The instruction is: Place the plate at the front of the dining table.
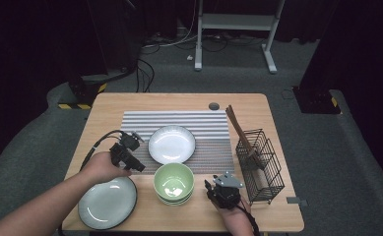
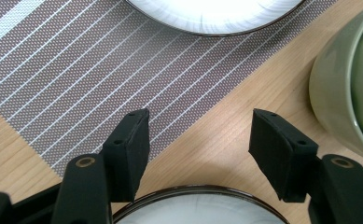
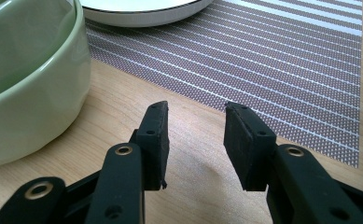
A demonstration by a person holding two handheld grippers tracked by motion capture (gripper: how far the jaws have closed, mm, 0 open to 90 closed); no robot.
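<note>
Item: grey plate (image 1: pixel 107 202), lying flat at the tabletop's (image 1: pixel 179 102) near-left corner, round, so no long axis or heading. Left tongs (image 1: pixel 136 165) hung just above its far rim, jaws parted, empty. Right tongs (image 1: pixel 209 188) half-open, empty, beside the green bowls (image 1: pixel 174 183). Judged: one white plate (image 1: pixel 172 144) set on the placemat (image 1: pixel 206 123); grey plate not yet gripped.

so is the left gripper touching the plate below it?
Apart. In the left gripper view the left gripper stands open with bare table between its pads, hovering above the grey plate's rim.
</note>
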